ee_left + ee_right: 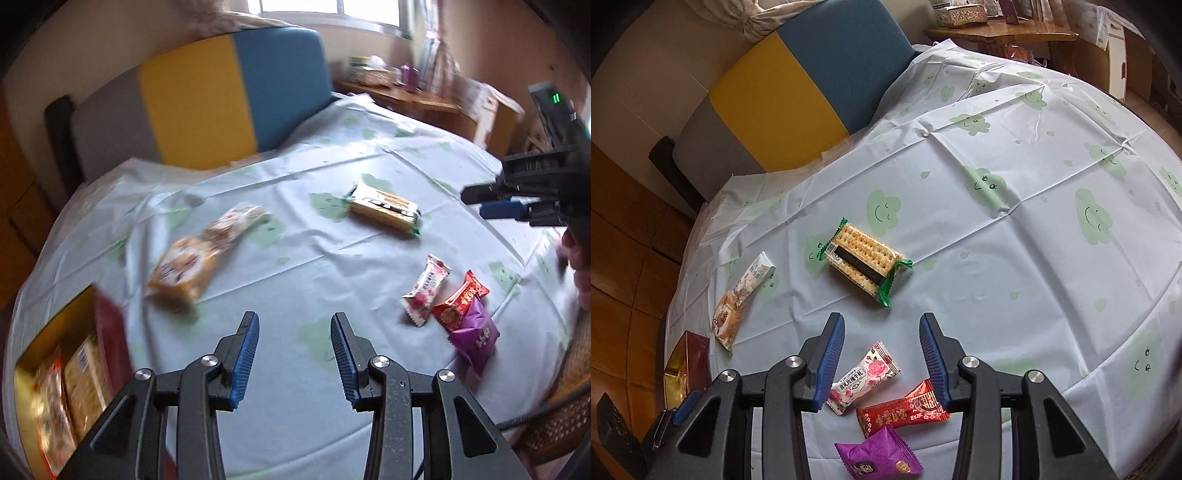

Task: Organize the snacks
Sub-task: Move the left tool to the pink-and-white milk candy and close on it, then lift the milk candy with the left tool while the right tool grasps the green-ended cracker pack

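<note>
Five snack packets (866,262), one box (687,363)

Home room, clothed table (1015,258), cushioned chair (798,92)

Daylight comes from a window (325,11) at the top of the left wrist view, where the glass is overexposed to plain white. The room is evenly bright and the shadows on the tabletop (1015,258) are soft and weak. The left wrist view has strong motion blur, worst at the box (70,369) in the lower left corner. The right wrist view is sharp. Both pictures bend strongly at the edges and have dark rounded corners.
</note>
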`<state>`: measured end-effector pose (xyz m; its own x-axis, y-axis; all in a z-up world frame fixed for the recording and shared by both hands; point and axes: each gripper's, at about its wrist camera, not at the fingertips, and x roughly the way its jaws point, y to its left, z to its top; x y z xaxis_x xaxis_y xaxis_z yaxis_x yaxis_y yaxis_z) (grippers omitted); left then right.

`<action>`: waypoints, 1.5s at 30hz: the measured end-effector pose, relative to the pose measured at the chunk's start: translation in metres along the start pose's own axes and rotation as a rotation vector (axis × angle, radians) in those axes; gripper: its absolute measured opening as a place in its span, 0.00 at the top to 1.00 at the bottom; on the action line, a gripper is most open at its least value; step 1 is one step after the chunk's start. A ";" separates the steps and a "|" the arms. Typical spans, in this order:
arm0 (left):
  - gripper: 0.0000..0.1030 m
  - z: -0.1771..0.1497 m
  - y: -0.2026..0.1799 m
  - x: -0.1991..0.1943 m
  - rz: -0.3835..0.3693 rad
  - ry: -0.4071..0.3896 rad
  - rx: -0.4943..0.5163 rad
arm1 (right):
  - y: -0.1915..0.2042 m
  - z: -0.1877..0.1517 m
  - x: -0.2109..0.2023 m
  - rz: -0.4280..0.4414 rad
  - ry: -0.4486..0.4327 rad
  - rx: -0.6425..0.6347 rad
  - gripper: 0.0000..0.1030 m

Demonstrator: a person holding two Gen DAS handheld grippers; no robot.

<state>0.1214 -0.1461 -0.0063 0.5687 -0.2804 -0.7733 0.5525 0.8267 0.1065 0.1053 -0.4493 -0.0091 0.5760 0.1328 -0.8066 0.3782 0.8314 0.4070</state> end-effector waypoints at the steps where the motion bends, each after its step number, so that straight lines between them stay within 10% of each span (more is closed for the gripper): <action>1: 0.61 0.004 -0.008 0.006 0.003 -0.004 0.023 | -0.001 0.000 -0.001 0.005 0.000 0.006 0.58; 18: 0.65 0.037 -0.099 0.058 -0.316 0.089 0.273 | -0.012 0.004 -0.005 0.080 0.009 0.102 0.58; 24: 0.75 0.036 -0.113 0.086 -0.286 0.153 0.285 | -0.011 0.003 -0.003 0.090 0.016 0.101 0.57; 34: 0.81 0.009 -0.047 0.079 -0.222 0.138 -0.040 | -0.010 0.003 -0.001 0.077 0.023 0.091 0.57; 45: 0.81 -0.055 -0.019 0.032 -0.045 0.063 -0.160 | -0.007 0.000 0.011 0.002 0.067 0.043 0.57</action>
<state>0.0957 -0.1437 -0.0677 0.5035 -0.2925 -0.8130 0.4699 0.8823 -0.0264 0.1085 -0.4537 -0.0210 0.5276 0.1717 -0.8320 0.4084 0.8075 0.4257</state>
